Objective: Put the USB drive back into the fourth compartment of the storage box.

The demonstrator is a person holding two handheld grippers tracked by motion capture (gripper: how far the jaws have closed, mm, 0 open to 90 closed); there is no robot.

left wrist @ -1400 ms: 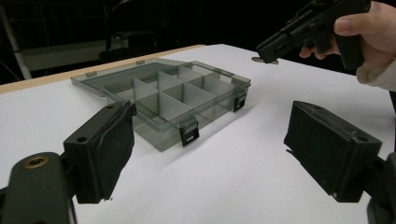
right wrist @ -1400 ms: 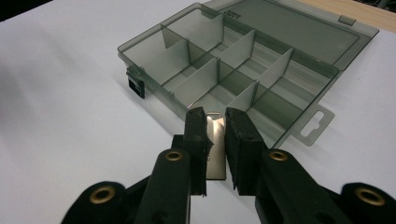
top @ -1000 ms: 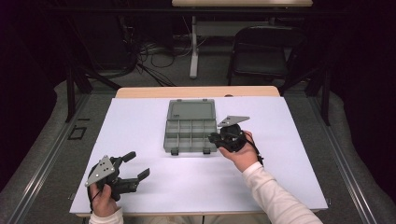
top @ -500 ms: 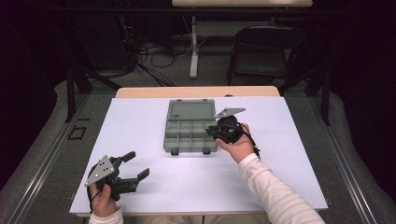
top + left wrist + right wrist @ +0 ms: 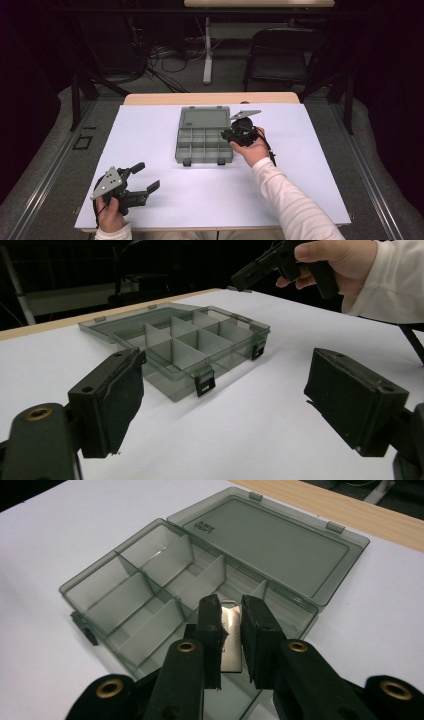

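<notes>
The small silver metal piece (image 5: 231, 637) is clamped between the jaws of your right gripper (image 5: 231, 630), and it hangs just above the right side of the open organizer box (image 5: 204, 142), over a compartment at the near right edge. The box stands in the middle of the white worktop (image 5: 300, 165), with its lid (image 5: 205, 118) lying flat behind it and two black latches at the front. Your left gripper (image 5: 140, 179) rests near the front left corner of the worktop, well apart from the box, its jaws wide open and holding nothing.
</notes>
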